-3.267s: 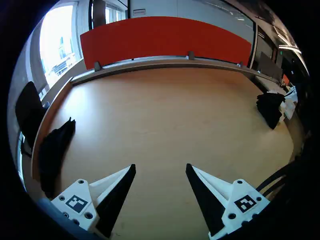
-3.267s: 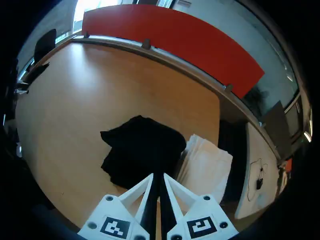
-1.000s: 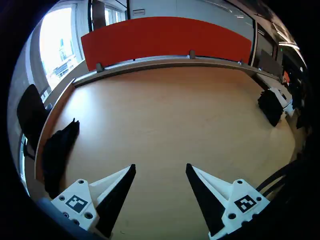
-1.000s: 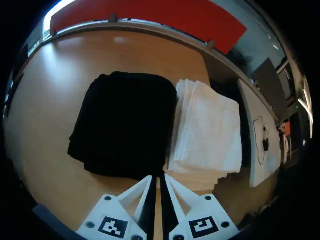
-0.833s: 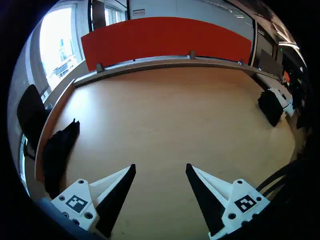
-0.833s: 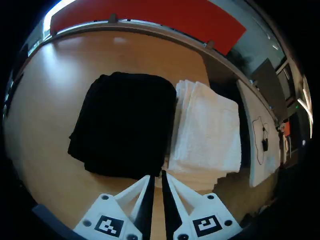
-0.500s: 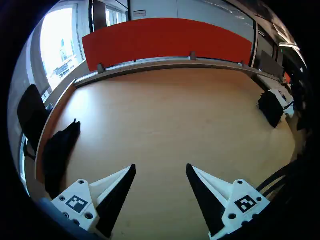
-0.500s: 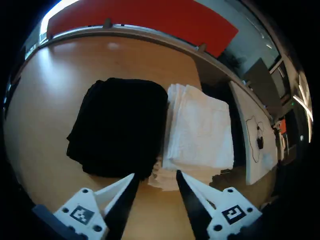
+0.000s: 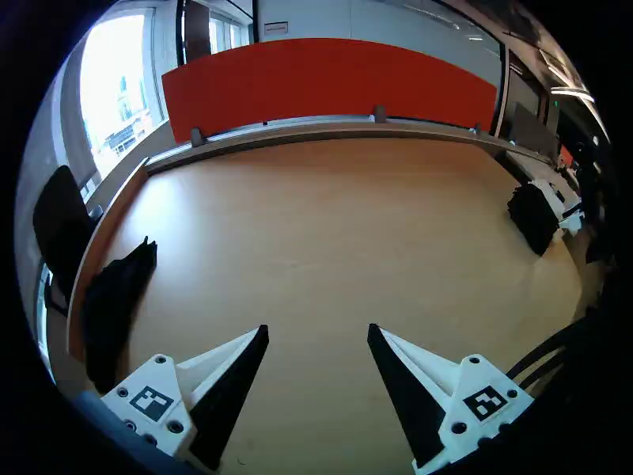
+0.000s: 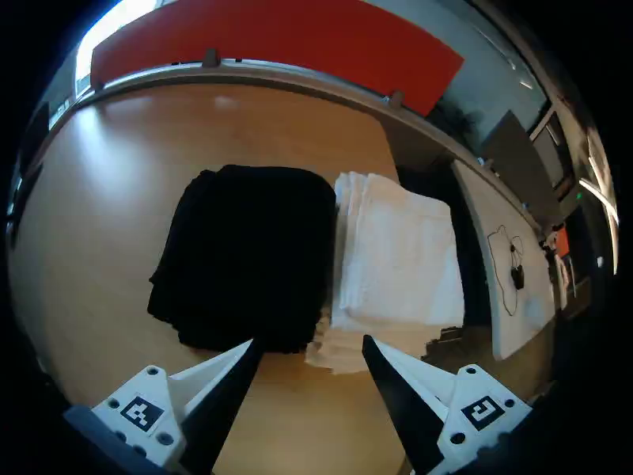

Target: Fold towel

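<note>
Wooden table spreads under and ahead of both finger pairs; red divider panel stands along its far edge, straight beyond the left gripper's fingertips, and in the right gripper view far ahead of the fingers too; black towel stack lies folded on the table just ahead of the right gripper's left finger, near edge close to that fingertip; white towel stack lies touching its right side, ahead of the gap and the right finger, lower layers sticking out at the near edge; in the left gripper view both stacks sit far off to the right of the fingers; neighbouring white desk is off to the right of the right finger; dark cloth slumps at the table edge left of the left gripper's left finger; black chair beyond that edge; right gripper released, fingers spread wide, gripping nothing, tips short of the stacks; left gripper likewise spread and empty, table surface showing between the fingers; small mouse on a cable lies on the white desk.
</note>
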A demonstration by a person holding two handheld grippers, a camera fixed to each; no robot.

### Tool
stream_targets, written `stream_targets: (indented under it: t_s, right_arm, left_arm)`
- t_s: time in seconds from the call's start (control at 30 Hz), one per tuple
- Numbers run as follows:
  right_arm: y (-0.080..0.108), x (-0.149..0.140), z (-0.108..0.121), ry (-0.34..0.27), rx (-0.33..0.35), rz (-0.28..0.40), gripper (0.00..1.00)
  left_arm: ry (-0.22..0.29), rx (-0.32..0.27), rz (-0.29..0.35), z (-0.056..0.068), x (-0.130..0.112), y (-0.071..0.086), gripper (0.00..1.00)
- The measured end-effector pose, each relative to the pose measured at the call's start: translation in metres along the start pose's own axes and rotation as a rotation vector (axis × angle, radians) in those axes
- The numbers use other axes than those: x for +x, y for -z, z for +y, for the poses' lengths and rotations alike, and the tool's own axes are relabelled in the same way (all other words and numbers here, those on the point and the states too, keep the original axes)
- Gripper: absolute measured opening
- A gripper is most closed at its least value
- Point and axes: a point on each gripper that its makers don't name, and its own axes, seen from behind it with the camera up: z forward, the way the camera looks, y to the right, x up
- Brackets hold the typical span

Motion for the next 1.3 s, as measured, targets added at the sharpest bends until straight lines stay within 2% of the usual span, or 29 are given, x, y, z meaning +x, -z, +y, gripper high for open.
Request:
stream_targets:
  t_s: [0.27,0.6,0.77,1.3]
  right_arm:
    - [0.009,0.013,-0.006,-0.037,0.008,0.054,0.97]
    - [0.037,0.053,-0.017,-0.152,0.016,0.228,0.97]
    - [0.051,0.068,-0.022,-0.195,0.008,0.287,0.97]
    - [0.07,0.093,-0.033,-0.259,-0.019,0.397,0.97]
  left_arm:
    - [0.005,-0.002,0.005,-0.001,0.001,0.002,0.93]
    - [0.02,0.003,0.022,-0.005,0.006,0.005,0.93]
    - [0.03,0.007,0.031,-0.007,0.009,0.006,0.93]
    - [0.06,0.027,0.059,-0.015,0.019,0.009,0.93]
